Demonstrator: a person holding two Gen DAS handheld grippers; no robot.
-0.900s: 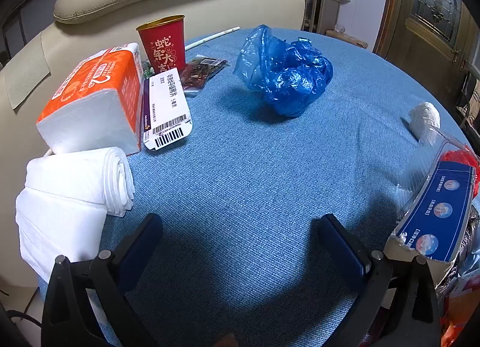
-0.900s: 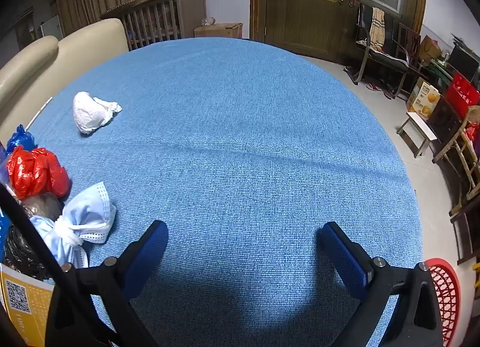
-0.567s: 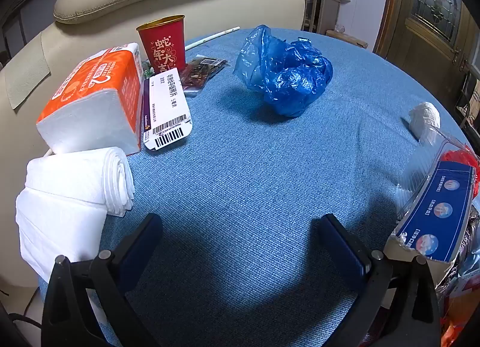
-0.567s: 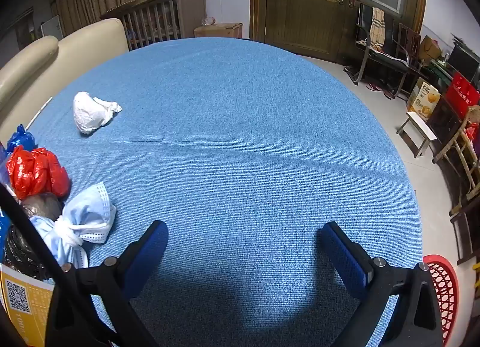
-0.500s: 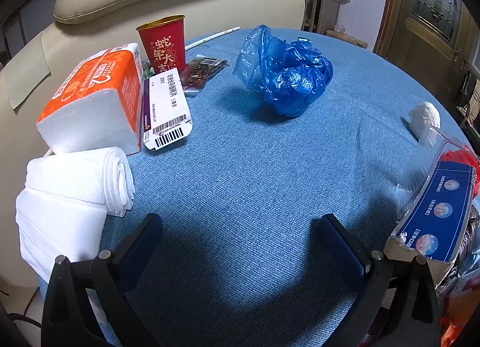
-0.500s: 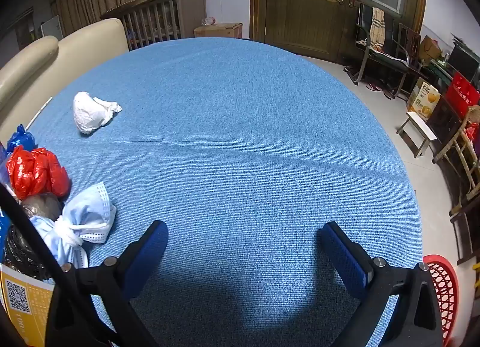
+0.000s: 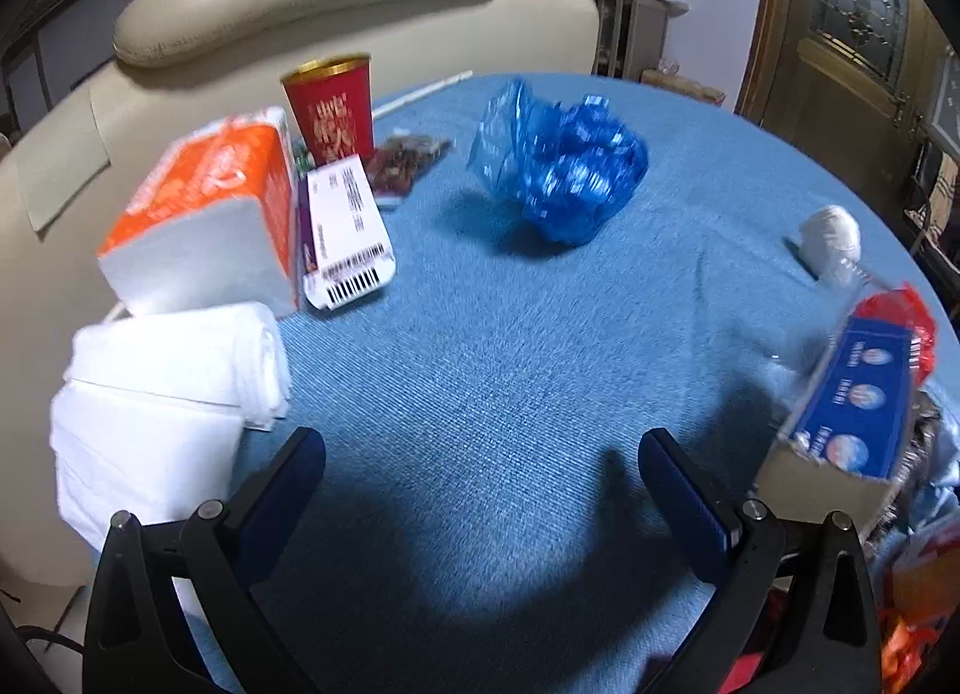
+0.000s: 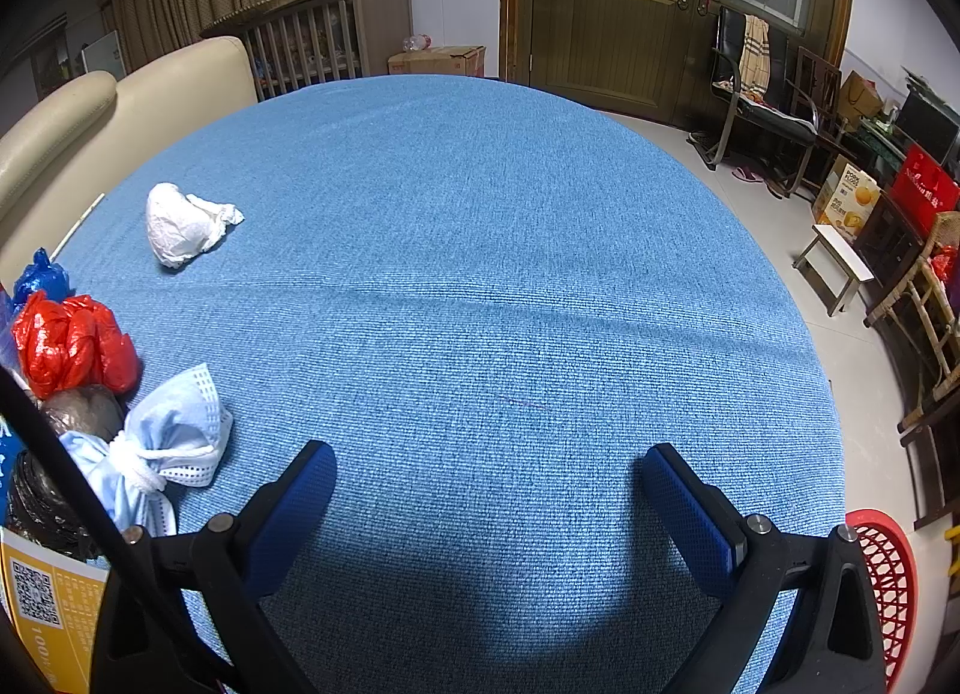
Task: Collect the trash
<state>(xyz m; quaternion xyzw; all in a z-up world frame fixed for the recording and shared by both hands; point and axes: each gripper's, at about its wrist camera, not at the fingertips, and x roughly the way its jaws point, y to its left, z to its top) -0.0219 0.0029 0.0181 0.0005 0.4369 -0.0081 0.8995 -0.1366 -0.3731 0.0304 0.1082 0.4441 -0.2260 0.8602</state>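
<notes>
Trash lies scattered on the blue-clothed round tabletop, all of it clear of both pairs of fingers.

Left wrist view only: crumpled blue plastic bag well ahead of the left gripper, between its fingers' lines; red paper cup upright beyond the left finger, a white barcoded label card just in front of it, a dark snack wrapper beside that. Orange tissue pack and folded white towels sit outside the left finger. Blue-sided cardboard box stands just outside the right finger, red plastic at its top.

Right wrist view only: light blue face mask, knotted, just outside the left finger of the right gripper; red plastic bag beyond it; red mesh basket on the floor below the tabletop edge, past the right finger. Bare cloth between the fingers.

Both views: white crumpled wad, far ahead and left in the right view, far ahead and right in the left.

Both pairs of fingers spread wide, nothing between them.

Against the earlier frames: left view now blurred and shifted, objects sitting lower and nearer in frame; right view unchanged. Fingers as wide as before.
</notes>
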